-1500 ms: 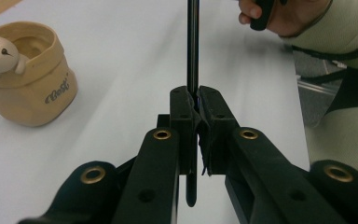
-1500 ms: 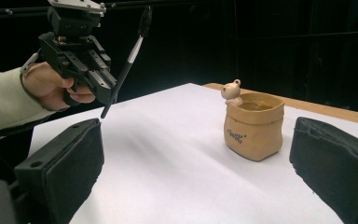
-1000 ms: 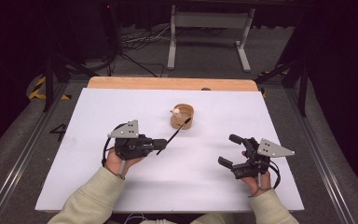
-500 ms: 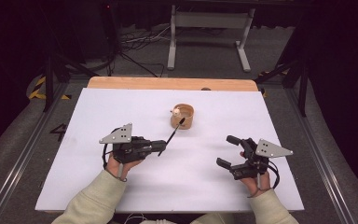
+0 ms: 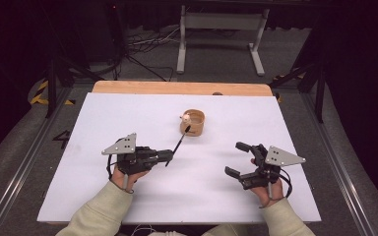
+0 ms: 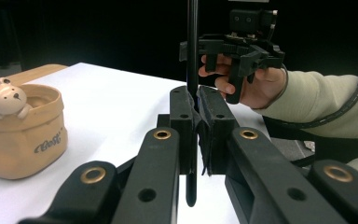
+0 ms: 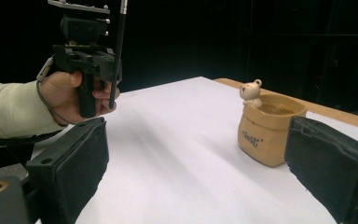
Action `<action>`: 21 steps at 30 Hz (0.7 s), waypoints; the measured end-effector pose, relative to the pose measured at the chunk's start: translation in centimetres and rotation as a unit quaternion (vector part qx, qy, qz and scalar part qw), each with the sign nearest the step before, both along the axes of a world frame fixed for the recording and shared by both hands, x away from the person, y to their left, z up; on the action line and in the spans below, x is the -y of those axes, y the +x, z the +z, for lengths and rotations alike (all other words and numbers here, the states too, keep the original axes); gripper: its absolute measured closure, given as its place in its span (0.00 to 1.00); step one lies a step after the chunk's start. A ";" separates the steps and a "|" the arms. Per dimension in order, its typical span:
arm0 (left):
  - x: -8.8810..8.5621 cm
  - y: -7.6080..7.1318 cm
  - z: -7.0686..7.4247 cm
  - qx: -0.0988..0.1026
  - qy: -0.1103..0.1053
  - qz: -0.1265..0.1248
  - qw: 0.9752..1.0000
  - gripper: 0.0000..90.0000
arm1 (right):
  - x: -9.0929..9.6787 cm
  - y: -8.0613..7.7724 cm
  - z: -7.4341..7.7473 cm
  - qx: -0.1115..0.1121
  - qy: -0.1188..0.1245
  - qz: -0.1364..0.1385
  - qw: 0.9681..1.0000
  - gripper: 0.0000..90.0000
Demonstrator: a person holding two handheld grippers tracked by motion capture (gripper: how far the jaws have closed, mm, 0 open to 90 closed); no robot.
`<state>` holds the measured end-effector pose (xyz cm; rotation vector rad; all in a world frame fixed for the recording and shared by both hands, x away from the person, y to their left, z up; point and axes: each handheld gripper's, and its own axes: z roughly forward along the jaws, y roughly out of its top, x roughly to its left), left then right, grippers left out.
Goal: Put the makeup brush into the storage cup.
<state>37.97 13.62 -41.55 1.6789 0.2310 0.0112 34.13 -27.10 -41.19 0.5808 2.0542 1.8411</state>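
My left gripper [image 5: 170, 155] lies left of centre on the white table [image 5: 118, 113], shut on a thin black rod [image 5: 178, 145]. The rod slants up to the right, and its far tip reaches the near side of a tan pouch-shaped cup [image 5: 193, 123] with a small bear figure [image 5: 186, 118] on its rim. In the left gripper view the rod [image 6: 192, 70] stands upright between the closed pads, with the cup [image 6: 23, 133] to the left. My right gripper [image 5: 237, 159] rests at the right, jaws wide apart with nothing between them. Its own view has the cup [image 7: 266, 133] ahead and the left gripper [image 7: 86, 51] with the rod [image 7: 118, 51] at upper left.
A strip of bare wood [image 5: 177, 88] runs along the table's far edge. Beyond it are a metal stand [image 5: 221, 29] and cables on a dark floor. Metal rails [image 5: 19, 162] flank the table. White surface lies open between the two grippers.
The left gripper has rolled slightly, its grey plate shifting left and down. The rod's tip stays by the cup. The right gripper has barely moved.
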 end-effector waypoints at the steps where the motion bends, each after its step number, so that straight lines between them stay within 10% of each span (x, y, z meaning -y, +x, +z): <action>1: 0.0 0.0 0.0 0.002 0.000 0.001 1.000 0.95 | -0.4 0.1 0.3 0.000 0.000 0.003 1.000 0.07; 21: 0.1 -0.1 0.0 0.006 0.004 -0.001 1.000 0.95 | -9.4 2.6 5.3 -0.020 -0.044 0.110 0.993 0.37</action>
